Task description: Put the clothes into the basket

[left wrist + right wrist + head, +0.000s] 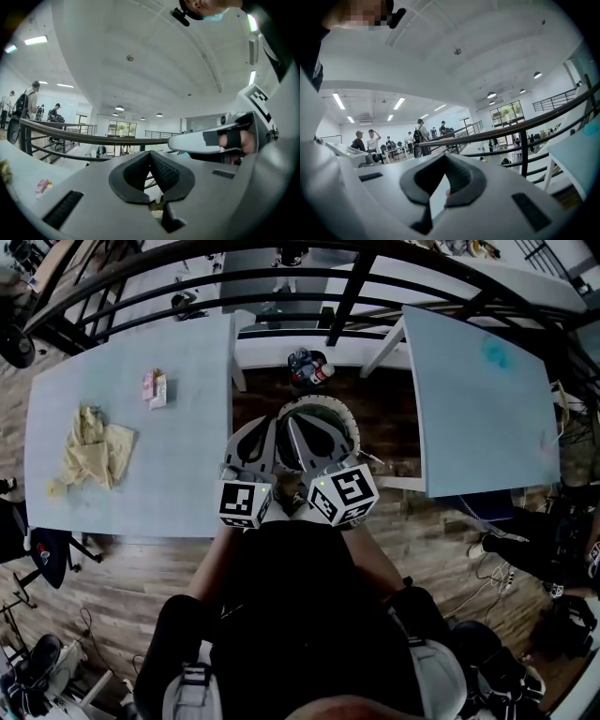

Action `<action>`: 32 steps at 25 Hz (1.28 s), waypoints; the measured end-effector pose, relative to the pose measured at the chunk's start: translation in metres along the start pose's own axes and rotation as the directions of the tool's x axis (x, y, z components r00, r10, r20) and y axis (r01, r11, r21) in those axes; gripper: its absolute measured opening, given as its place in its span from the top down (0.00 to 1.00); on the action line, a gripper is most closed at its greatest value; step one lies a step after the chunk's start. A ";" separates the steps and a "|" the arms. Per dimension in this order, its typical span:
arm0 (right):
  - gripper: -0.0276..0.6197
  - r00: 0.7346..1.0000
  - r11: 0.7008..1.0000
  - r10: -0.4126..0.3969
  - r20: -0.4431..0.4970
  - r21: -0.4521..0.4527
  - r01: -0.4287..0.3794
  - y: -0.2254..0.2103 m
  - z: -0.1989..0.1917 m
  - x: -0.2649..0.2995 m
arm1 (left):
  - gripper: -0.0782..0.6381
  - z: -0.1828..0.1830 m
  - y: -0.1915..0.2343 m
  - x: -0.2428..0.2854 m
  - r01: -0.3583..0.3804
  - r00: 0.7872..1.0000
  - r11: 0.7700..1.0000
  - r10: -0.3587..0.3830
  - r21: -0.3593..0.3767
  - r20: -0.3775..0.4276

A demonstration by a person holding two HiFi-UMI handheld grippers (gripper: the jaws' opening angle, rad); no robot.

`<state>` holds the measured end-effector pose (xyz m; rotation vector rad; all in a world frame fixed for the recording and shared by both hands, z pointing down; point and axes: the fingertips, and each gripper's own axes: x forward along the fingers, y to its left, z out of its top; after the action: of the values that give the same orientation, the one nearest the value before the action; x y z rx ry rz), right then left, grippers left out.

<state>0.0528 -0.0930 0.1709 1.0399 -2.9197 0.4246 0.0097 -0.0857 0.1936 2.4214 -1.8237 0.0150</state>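
Your left gripper (150,152) has its jaws pressed together at the tips with nothing between them. Your right gripper (444,155) is the same, closed and empty. In the head view both are raised side by side in front of you, over the gap between the two tables. The yellow garment (91,448) lies crumpled on the left table (131,493), well off to the left of your left gripper. A small pink packet (155,388) sits beyond it. A small bin of bottles (309,367) stands just ahead of both grippers.
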 end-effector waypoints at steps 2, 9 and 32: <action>0.95 1.000 1.000 0.008 0.012 0.003 -0.008 0.007 0.010 -0.002 | 0.87 0.014 0.000 -0.004 -0.004 1.000 1.000 0.004 0.013 0.015; 0.95 0.998 0.999 0.047 0.048 -0.002 -0.047 0.027 0.044 -0.007 | 0.87 0.061 -0.004 -0.013 -0.030 0.996 0.999 0.029 0.015 0.088; 0.95 0.992 0.992 0.127 0.030 -0.027 -0.126 0.056 0.042 -0.012 | 0.87 0.051 -0.004 -0.050 -0.068 0.997 0.997 0.067 0.032 0.033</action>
<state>0.0304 -0.0554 0.1156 0.8703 -3.0218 0.3770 -0.0033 -0.0418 0.1391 2.3938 -1.9338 0.0117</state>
